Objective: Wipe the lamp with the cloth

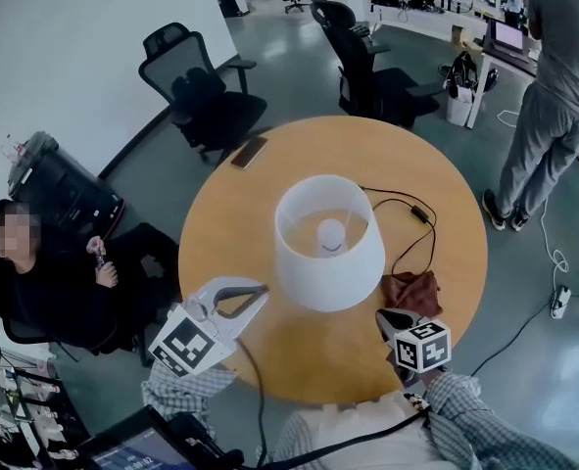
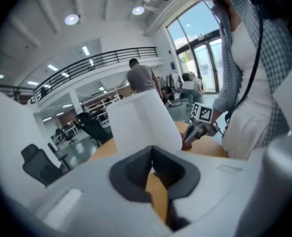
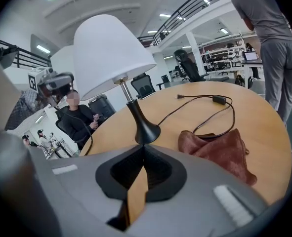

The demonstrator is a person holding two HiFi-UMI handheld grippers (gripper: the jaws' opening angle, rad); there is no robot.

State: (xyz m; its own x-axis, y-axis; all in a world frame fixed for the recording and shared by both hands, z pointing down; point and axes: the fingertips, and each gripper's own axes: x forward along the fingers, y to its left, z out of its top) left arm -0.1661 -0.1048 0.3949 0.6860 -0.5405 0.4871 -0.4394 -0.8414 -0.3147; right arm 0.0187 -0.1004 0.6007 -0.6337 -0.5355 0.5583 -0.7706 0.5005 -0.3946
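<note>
A round wooden table [image 1: 232, 225] carries the lamp [image 1: 328, 243], which stands upright near its middle, with a white shade [image 3: 111, 53] on a thin stem and a black base [image 3: 145, 131]. The cloth [image 1: 413, 292], a crumpled reddish-brown piece, lies on the table at the right of the lamp, toward the near edge; no gripper touches it. A black cable [image 1: 409, 211] runs in loops over the table on the far right side of the lamp, and one loop passes just beside the cloth.

The left gripper [image 1: 262, 290] is in the air at the near left of the shade, close to it. Its jaws are together with nothing between them (its own view shows only a thin line between the dark pads [image 2: 133, 174]). Whether its tip touches the shade, I cannot tell from the head view. The right gripper [image 1: 383, 315] is at the near right, just beside the cloth, and it points over the table toward the lamp base. Its jaws are also pressed together and empty.

A dark phone [image 1: 249, 152] lies at the far left edge of the table. A seated person in black [image 1: 49, 287] is at the left of the table, a standing person in grey [image 1: 554, 86] is at the far right, and black office chairs [image 1: 203, 94] stand beyond the table.
</note>
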